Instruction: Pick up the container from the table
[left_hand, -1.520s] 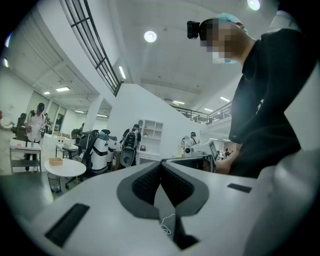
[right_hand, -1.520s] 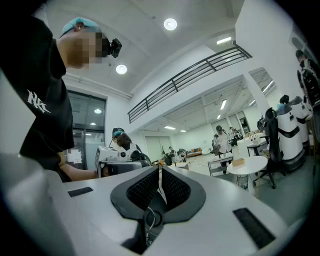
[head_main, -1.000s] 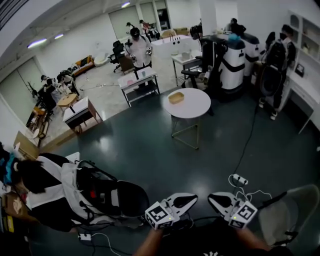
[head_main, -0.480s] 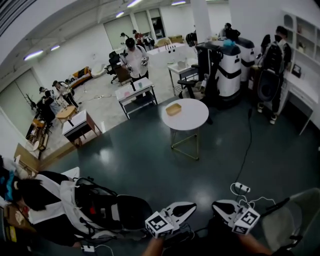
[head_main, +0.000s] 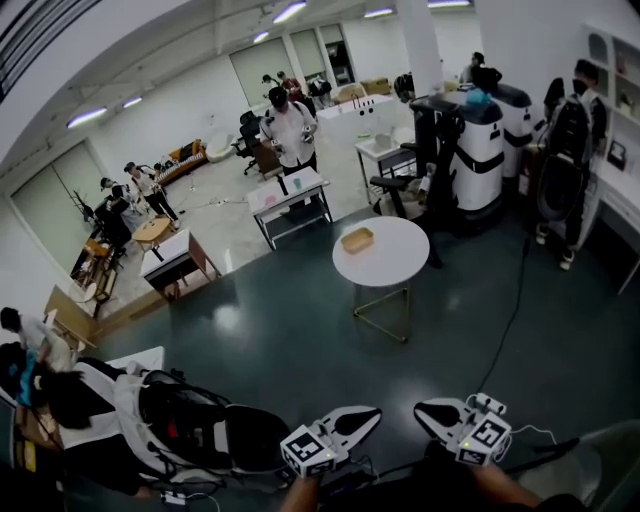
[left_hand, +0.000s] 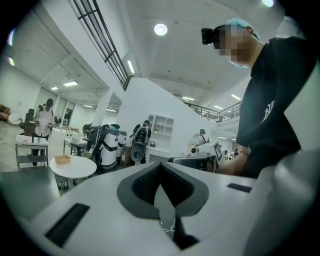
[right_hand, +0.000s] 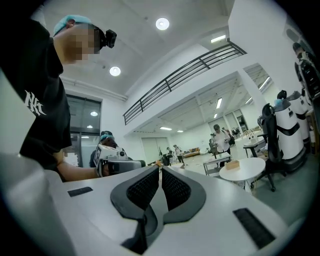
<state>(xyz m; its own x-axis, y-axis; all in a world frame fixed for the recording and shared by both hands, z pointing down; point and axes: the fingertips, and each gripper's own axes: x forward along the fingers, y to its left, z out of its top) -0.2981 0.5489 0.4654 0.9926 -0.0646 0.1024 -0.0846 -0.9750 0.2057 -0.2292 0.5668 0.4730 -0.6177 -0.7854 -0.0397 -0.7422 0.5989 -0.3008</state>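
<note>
**Open workshop hall: room and fittings**

Dark glossy grey-green floor (head_main: 300, 330) covers the near half. Paler polished floor (head_main: 220, 200) lies beyond, at 11 o'clock. The walls are white, with a white square column (head_main: 420, 45) at 1 o'clock. Long ceiling strip lights (head_main: 288, 12) run at 12 o'clock. Round white table on thin wire legs (head_main: 400, 260) stands just off centre, at 3 o'clock. White two-tier rectangular bench (head_main: 275, 197) at 12 o'clock. White open wall shelving (head_main: 610, 60) at 2 o'clock. In the right gripper view, a dark-railed upper gallery (right_hand: 185, 75) sits at 12 o'clock.

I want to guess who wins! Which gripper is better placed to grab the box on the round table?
Left, but barely. The left gripper and right gripper are both shut, empty and far off; the container sits left of centre on the round table.
</note>
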